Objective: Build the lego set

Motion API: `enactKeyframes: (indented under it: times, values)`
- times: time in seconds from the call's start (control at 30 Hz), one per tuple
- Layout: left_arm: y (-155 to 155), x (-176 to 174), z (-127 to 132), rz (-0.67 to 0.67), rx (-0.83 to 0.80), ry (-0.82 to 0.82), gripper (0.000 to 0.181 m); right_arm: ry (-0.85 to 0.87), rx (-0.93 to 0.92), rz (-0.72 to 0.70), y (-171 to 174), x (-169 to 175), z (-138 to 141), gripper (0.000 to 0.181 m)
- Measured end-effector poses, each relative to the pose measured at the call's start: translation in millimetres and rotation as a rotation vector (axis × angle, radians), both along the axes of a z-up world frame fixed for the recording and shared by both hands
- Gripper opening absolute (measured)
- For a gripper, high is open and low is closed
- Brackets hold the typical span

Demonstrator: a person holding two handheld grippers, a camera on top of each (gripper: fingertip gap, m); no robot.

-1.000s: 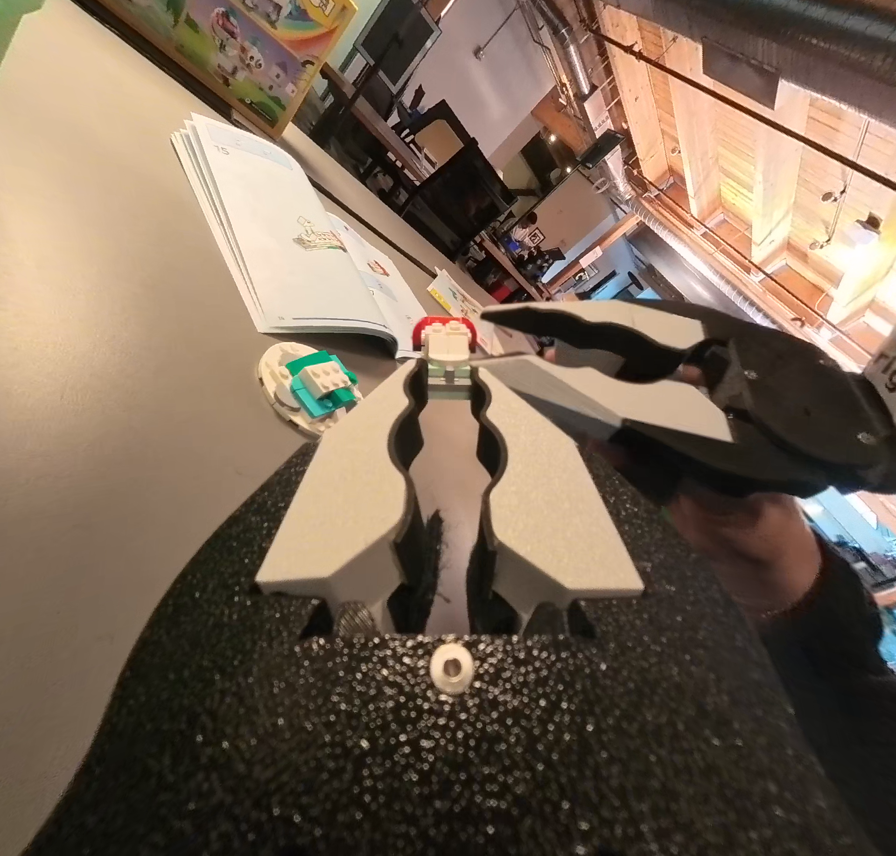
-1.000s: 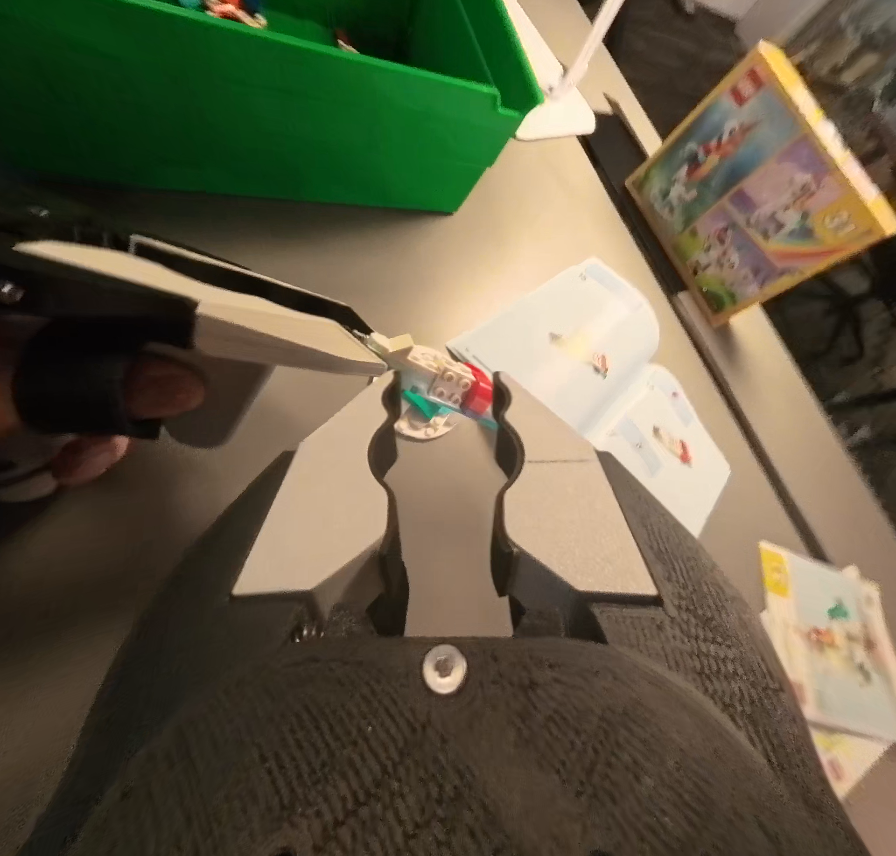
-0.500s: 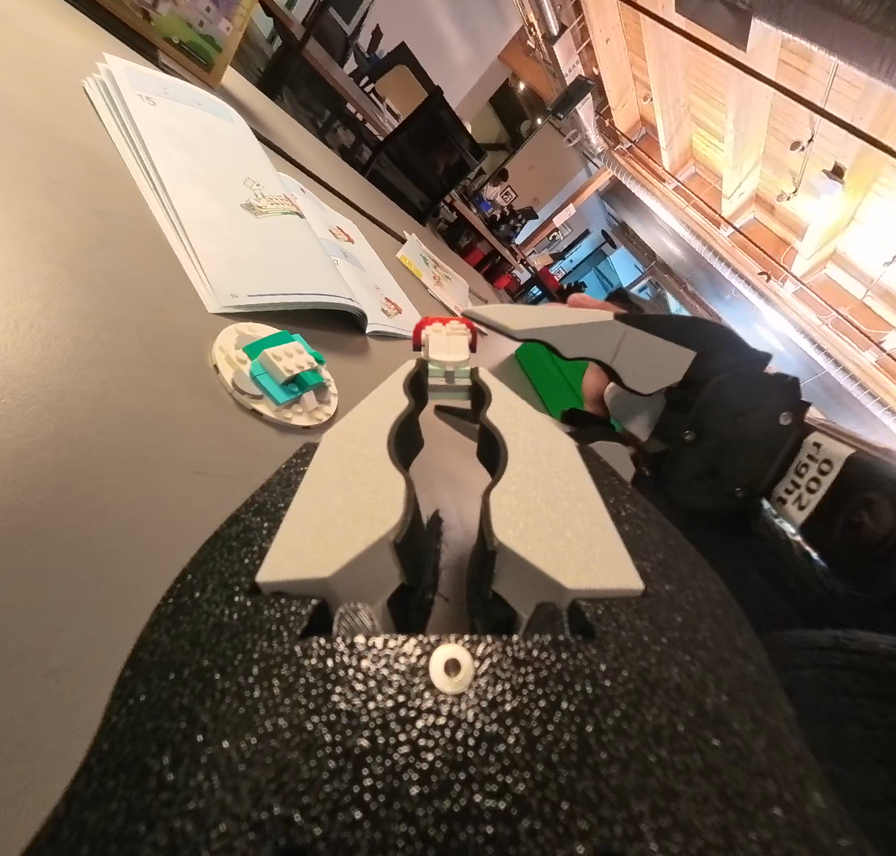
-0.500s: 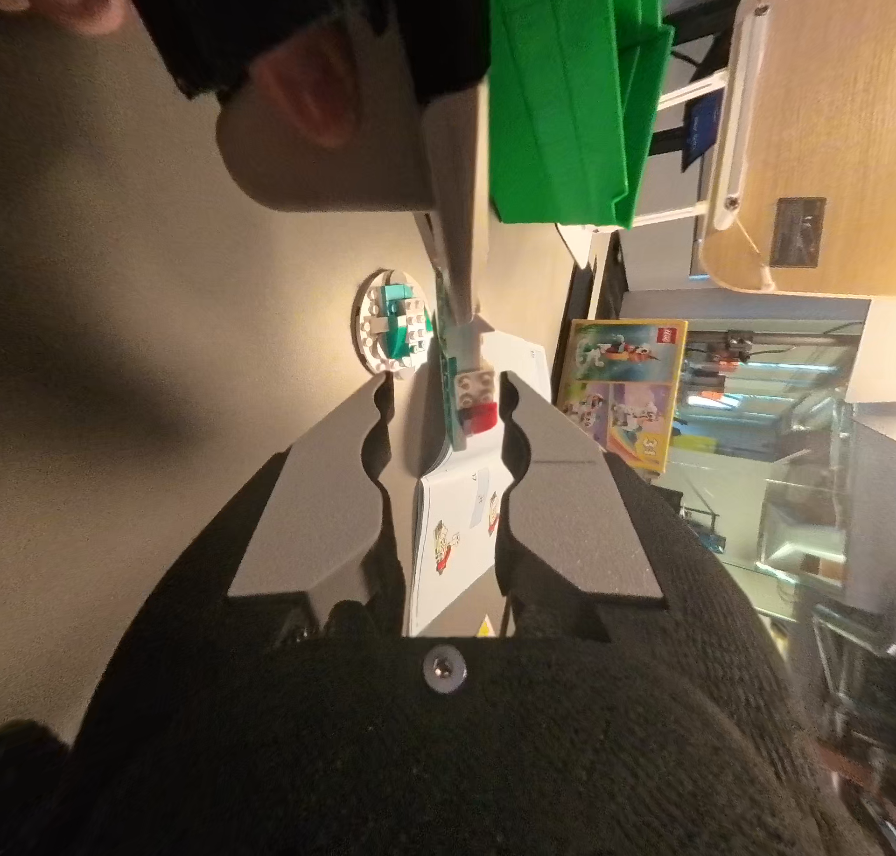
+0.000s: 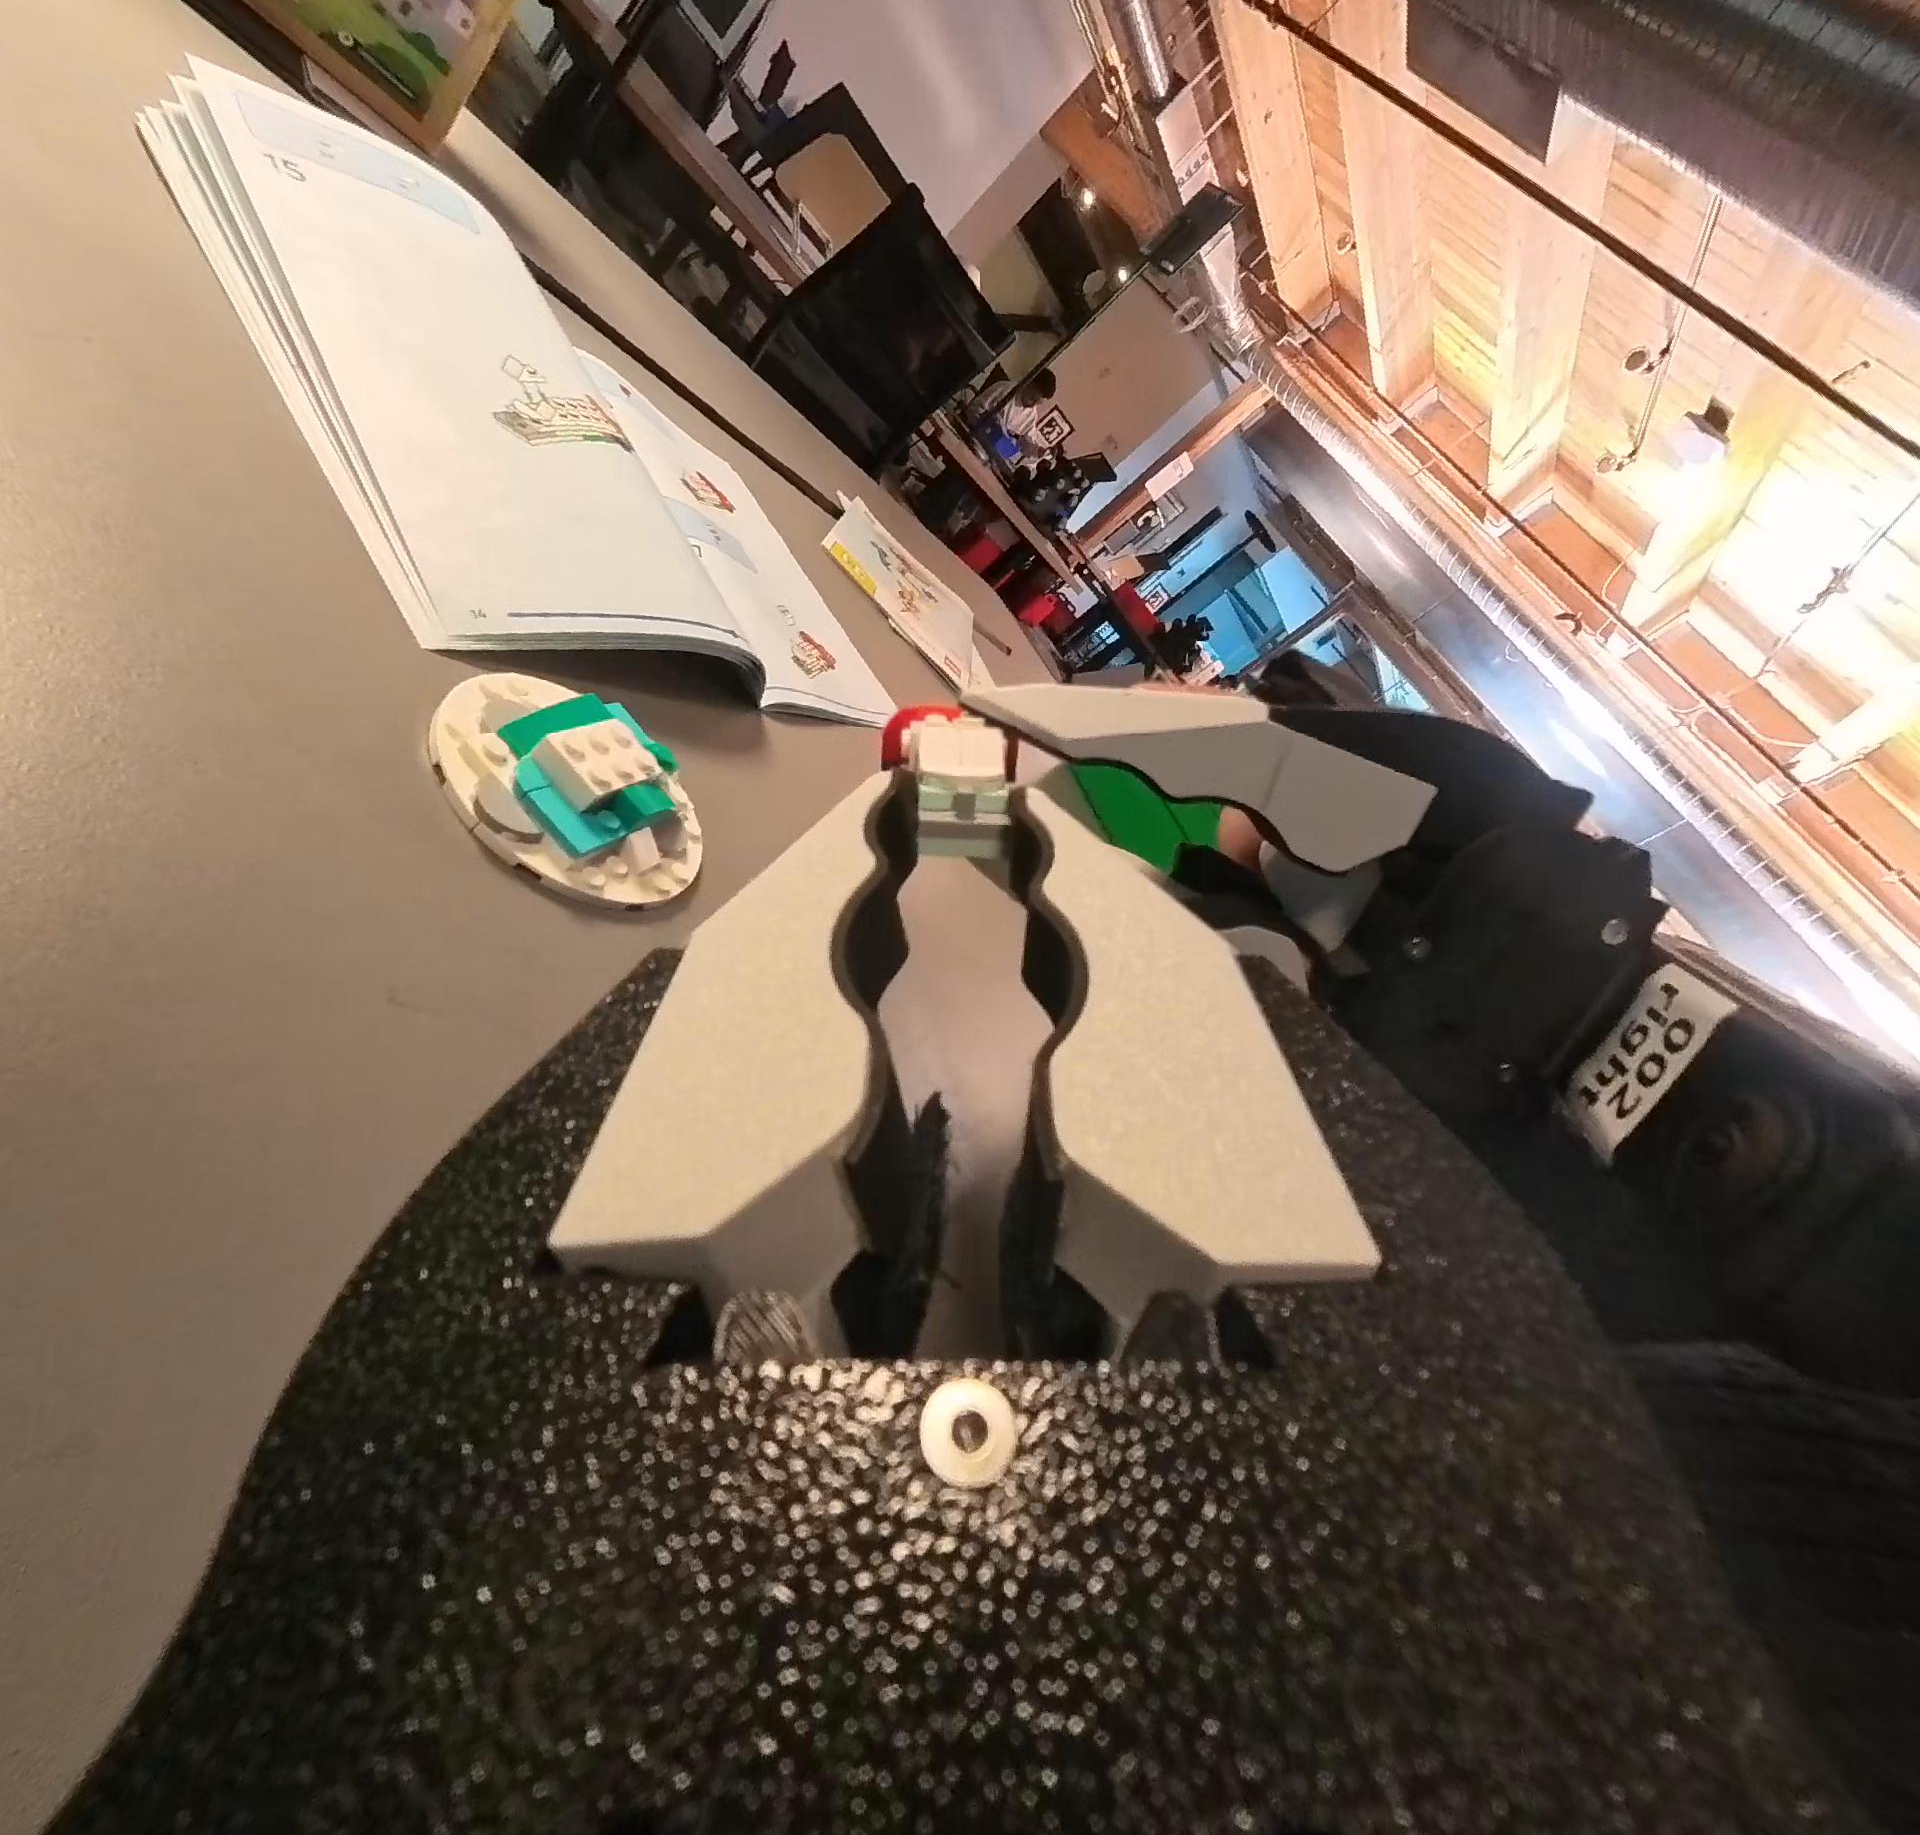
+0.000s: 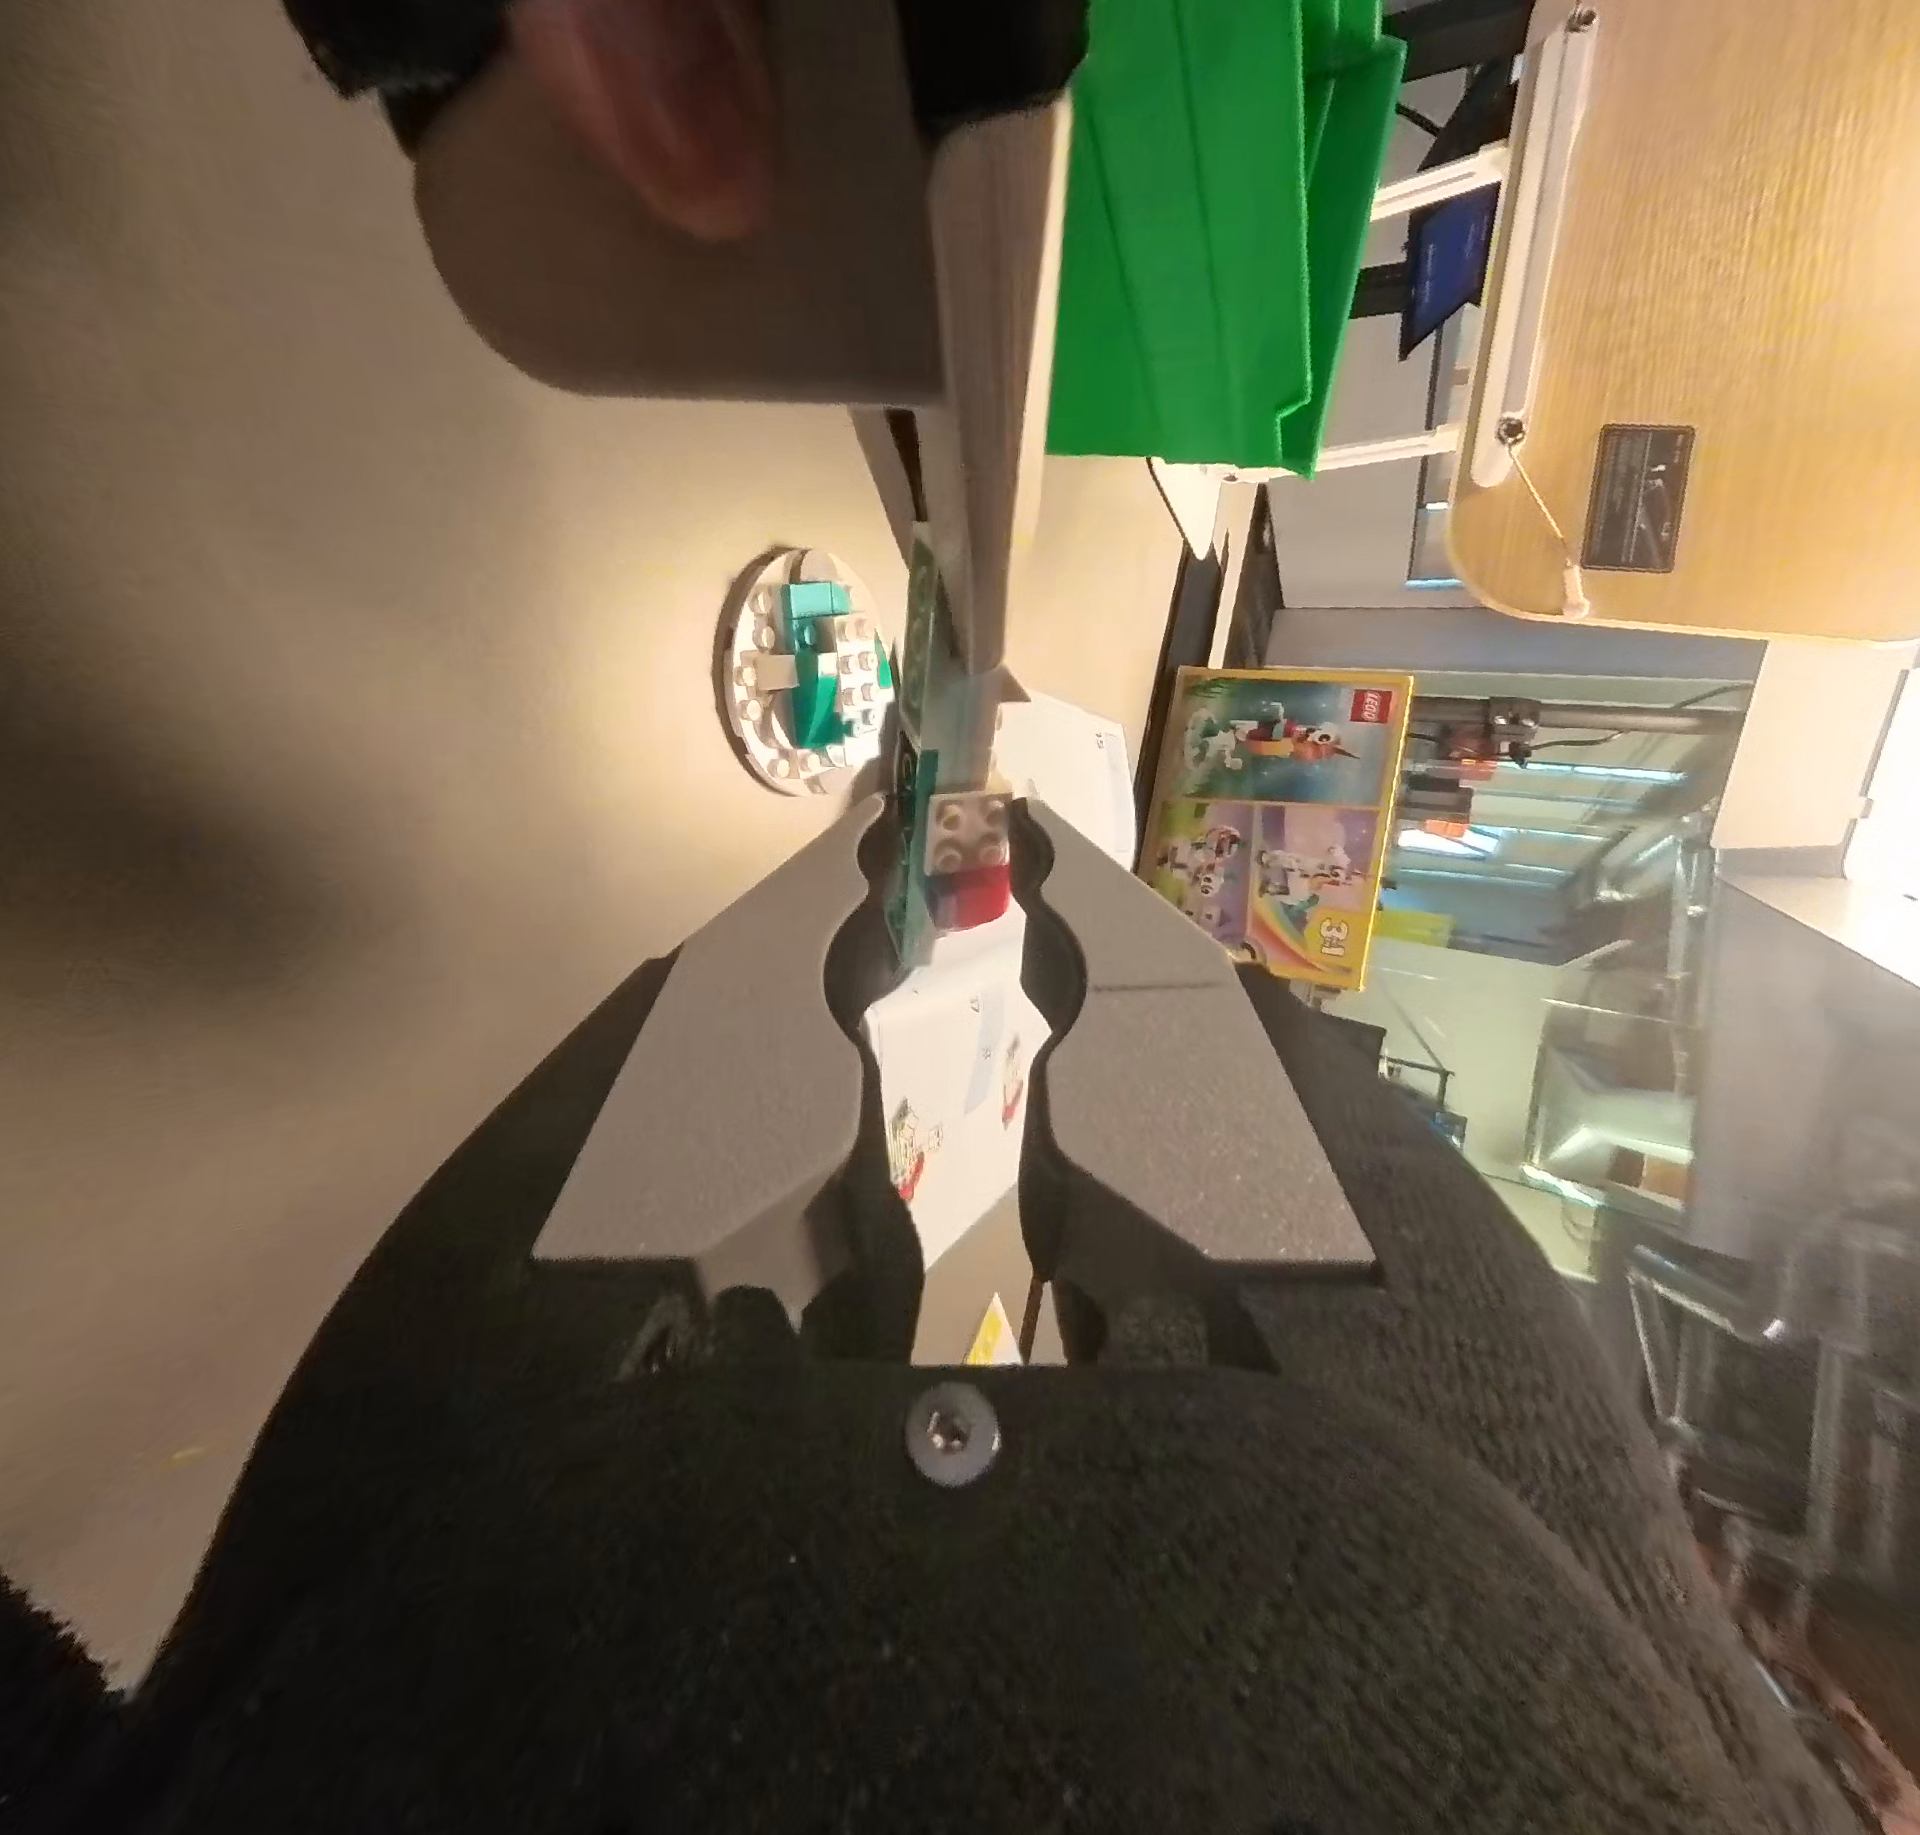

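Observation:
A small Lego assembly [image 5: 956, 762] of white, pale green and red pieces sits between my left gripper's [image 5: 954, 798] tips, which are shut on it above the table. My right gripper [image 5: 1006, 738] reaches in from the right and closes on the assembly's far end. In the right wrist view the assembly [image 6: 966, 840] shows a white studded brick, a red piece and a green plate between my right gripper's [image 6: 951, 809] tips, with the left gripper's fingers [image 6: 987, 383] coming down from above. A round white plate [image 5: 623, 886] with teal, green and white bricks lies on the table to the left.
An open instruction booklet [image 5: 447, 383] lies beyond the round plate [image 6: 748, 684], with a second leaflet [image 5: 899, 580] farther back. The set's box [image 6: 1278, 829] stands at the table's far edge. A green bin [image 6: 1184, 185] stands behind the left gripper. Less than 4 cm separates the two grippers' tips.
My right gripper has rolled onto its side and moved in on the assembly, and its fingers have narrowed around it. The left gripper keeps holding the assembly.

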State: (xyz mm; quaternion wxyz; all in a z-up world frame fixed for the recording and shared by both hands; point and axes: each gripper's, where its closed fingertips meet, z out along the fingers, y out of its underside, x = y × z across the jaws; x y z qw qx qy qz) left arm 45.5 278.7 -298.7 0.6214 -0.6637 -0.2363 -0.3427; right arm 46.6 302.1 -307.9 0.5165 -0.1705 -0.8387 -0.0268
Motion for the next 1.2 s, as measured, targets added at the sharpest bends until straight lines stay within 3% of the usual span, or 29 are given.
enactKeyframes:
  times: [0.43, 0.57, 0.6, 0.7, 0.87, 0.97, 1.07, 1.13, 1.2]
  values:
    - [1, 8, 2, -0.040, 0.011, 0.055, 0.015, -0.007, -0.010, 0.035, 0, 8, 4, 0.016]
    - [0, 5, 7, -0.031, 0.032, 0.098, 0.015, 0.069, -0.087, 0.036, -2, 6, 9, 0.017]
    - [-1, 5, 9, -0.034, 0.039, 0.120, 0.015, 0.093, -0.111, 0.038, -2, 7, 11, 0.025]
    - [-2, 6, 12, -0.036, 0.045, 0.240, 0.015, 0.094, -0.318, 0.056, -8, 19, 9, 0.049]
    - [-11, 29, 36, -0.175, 0.212, 0.422, 0.015, 0.076, -0.969, 0.133, -13, 48, 34, 0.054]
    - [-20, 51, 51, -0.307, 0.343, 0.449, 0.015, -0.012, -1.257, 0.247, -22, 68, 54, 0.054]
    - [-28, 65, 55, -0.406, 0.406, 0.446, 0.015, -0.127, -1.391, 0.337, -35, 84, 62, 0.048]
    - [-31, 72, 56, -0.455, 0.429, 0.463, 0.015, -0.170, -1.395, 0.355, -38, 90, 59, 0.032]
    - [-32, 77, 56, -0.479, 0.436, 0.465, 0.015, -0.189, -1.388, 0.349, -38, 93, 55, 0.032]
